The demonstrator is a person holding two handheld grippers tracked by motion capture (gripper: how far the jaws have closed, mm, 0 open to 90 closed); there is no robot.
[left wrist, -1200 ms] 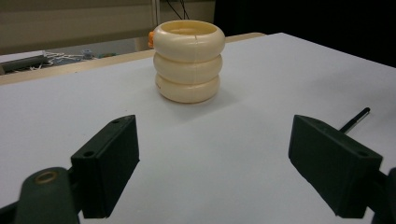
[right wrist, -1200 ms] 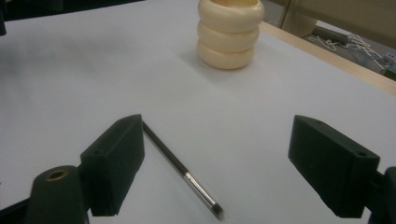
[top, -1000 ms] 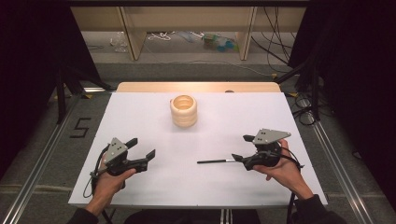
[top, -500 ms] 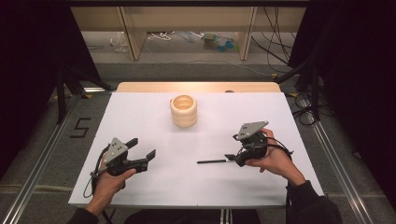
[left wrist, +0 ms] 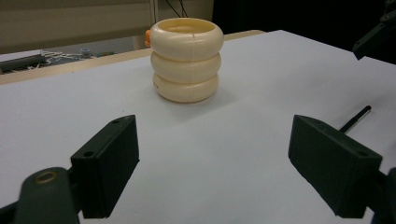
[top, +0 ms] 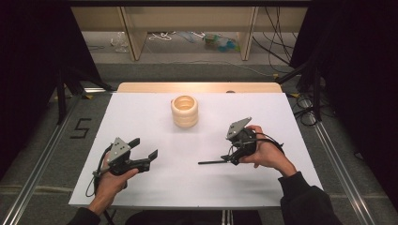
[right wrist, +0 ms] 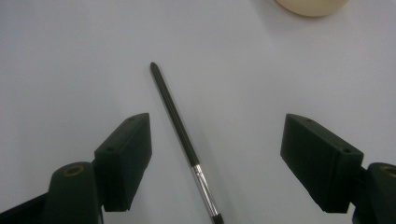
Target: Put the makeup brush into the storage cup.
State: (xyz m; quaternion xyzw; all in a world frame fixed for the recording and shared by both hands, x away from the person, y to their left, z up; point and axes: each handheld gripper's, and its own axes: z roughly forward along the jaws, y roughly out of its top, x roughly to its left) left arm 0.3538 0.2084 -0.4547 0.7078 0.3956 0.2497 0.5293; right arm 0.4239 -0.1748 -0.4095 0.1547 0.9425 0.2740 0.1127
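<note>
A thin black brush (top: 213, 162) (right wrist: 182, 137) with a silver ferrule lies flat on the white table (top: 155, 187). My right gripper (top: 232, 157) (right wrist: 215, 163) hovers right over its ferrule end, open, jaws on either side of the handle without touching. A cream ribbed holder (top: 184, 111) (left wrist: 187, 59) made of three stacked rings stands upright toward the back middle. My left gripper (top: 144, 152) (left wrist: 224, 170) rests at the front left, open and empty, facing the holder. The brush tip (left wrist: 356, 118) shows past its right jaw.
The table's wooden back edge (top: 197, 87) runs behind the holder. Beyond it, a shelf frame and loose cables (top: 164, 36) lie on the floor. Metal rails (top: 37, 154) flank the table on both sides.
My right gripper has moved left and forward, tilting down over the brush's ferrule end. The left gripper, the brush and the holder have stayed put.
</note>
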